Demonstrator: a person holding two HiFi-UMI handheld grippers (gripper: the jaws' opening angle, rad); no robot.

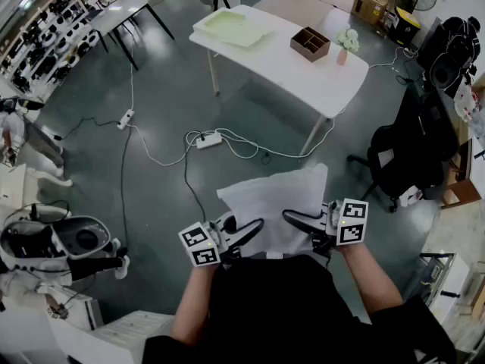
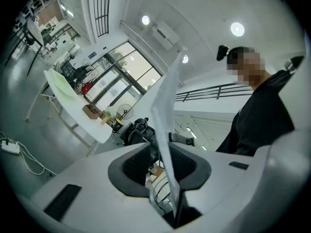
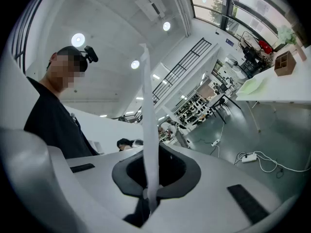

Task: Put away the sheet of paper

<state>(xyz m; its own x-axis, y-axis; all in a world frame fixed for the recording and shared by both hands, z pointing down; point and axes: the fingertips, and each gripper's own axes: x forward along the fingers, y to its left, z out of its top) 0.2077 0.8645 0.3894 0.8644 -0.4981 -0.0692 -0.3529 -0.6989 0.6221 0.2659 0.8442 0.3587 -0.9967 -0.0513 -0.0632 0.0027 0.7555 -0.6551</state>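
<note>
In the head view, a white sheet of paper is held in the air over the grey floor, in front of the person's body. Its near edge is taken by the left gripper and the right gripper. Only black-and-white square markers are seen on the two cubes; no lettering can be read. Well beyond the sheet, a white table is seen, with a brown compartment box and a pale green stack on it. A white power strip lies on the floor between the table and the sheet.

In the left gripper view, the sheet of paper is seen edge-on, rising from the left gripper. The jaws are brought nearly together and the sheet's lower edge is caught between them.

In the right gripper view, the sheet of paper stands up as a narrow white strip. The right gripper is clamped fully onto its lower edge, with the pads pressed against the paper.
</note>
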